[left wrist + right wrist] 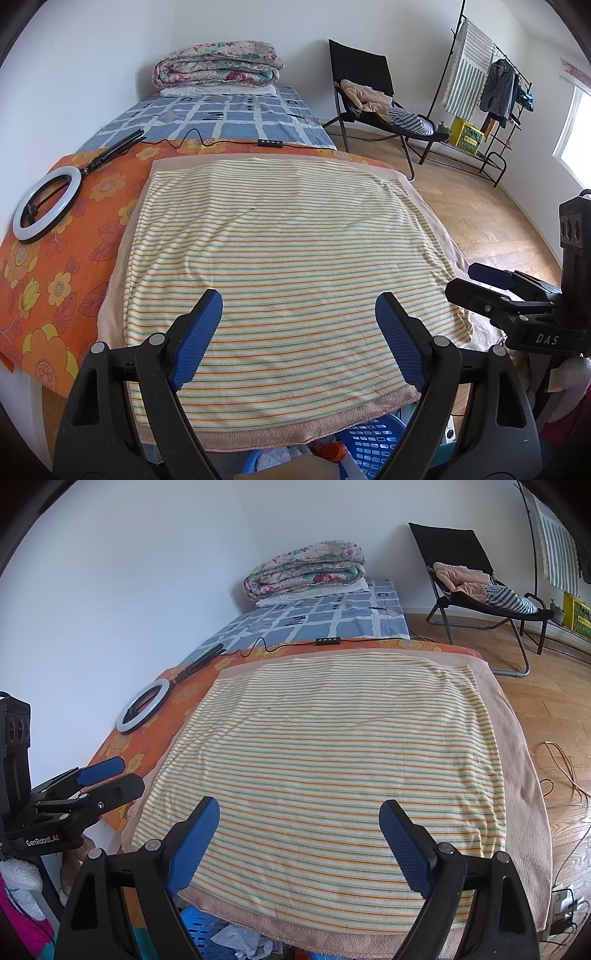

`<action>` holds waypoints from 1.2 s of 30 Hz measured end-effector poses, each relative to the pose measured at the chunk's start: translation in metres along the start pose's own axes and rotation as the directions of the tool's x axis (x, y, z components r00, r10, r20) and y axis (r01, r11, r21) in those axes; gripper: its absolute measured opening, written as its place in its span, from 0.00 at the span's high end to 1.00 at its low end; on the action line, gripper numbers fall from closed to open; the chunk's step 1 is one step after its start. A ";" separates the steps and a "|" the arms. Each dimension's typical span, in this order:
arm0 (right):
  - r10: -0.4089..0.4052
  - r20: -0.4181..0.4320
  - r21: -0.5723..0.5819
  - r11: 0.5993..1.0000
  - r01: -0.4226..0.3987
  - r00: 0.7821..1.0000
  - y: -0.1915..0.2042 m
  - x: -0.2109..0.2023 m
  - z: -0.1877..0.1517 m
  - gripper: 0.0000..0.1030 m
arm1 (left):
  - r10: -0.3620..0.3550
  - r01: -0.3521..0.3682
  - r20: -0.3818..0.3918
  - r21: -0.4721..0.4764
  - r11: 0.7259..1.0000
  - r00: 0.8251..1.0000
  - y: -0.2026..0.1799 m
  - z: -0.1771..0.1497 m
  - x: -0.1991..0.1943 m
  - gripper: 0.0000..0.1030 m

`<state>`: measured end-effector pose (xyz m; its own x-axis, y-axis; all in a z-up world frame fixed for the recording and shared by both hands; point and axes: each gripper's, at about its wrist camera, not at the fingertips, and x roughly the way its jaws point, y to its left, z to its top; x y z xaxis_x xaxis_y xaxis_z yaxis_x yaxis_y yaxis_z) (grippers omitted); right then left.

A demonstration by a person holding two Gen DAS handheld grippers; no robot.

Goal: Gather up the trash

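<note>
My left gripper (299, 332) and right gripper (299, 838) both have glossy black frames, round silver screws and ribbed blue pads (201, 336) (white lettering marks each one's side).

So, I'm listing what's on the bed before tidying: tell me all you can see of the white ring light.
The white ring light is a round glowing-white hoop on a black backing, with a black clamp inside its near rim. It lies flat on the orange flowered sheet near the wall. A black folded stand joins its far edge. Neither gripper touches it.
</note>
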<state>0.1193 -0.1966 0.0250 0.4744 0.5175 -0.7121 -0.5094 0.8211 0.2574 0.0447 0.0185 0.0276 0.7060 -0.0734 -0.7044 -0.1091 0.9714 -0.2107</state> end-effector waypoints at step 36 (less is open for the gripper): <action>0.004 -0.005 0.012 1.000 -0.004 1.000 0.000 0.000 -0.004 0.13 | 0.058 -0.059 0.042 0.037 0.998 0.997 -0.003 0.003 -0.016 0.00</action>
<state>0.1169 -0.1977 0.0226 0.4690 0.5194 -0.7143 -0.5027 0.8220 0.2677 0.0358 0.0174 0.0409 0.7272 -0.0079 -0.6864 -0.1245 0.9818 -0.1432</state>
